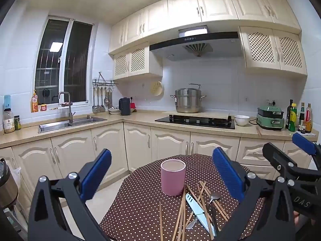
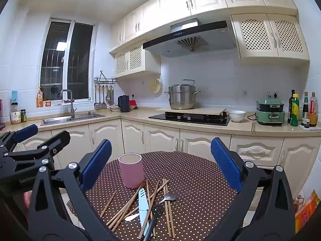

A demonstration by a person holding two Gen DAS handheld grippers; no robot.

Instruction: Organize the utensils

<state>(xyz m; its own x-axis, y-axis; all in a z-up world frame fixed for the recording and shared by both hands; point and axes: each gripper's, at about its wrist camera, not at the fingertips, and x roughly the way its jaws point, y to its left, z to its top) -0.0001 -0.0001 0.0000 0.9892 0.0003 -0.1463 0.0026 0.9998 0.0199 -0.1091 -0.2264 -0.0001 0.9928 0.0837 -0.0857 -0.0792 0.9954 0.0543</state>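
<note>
Chopsticks [image 2: 122, 210], a knife [image 2: 143, 206] and a spoon [image 2: 170, 197] are seen scattered on the counter [image 2: 190, 172] between both wide-open, empty jaws, just before the pink cup [image 2: 131, 169], so nothing is judged sorted yet.

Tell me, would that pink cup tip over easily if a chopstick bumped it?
Probably somewhat. The pink cup is tall for its base and looks empty, so likely light. It stands on a soft cloth, which may resist sliding, so a bump near the rim might tip it.
</note>
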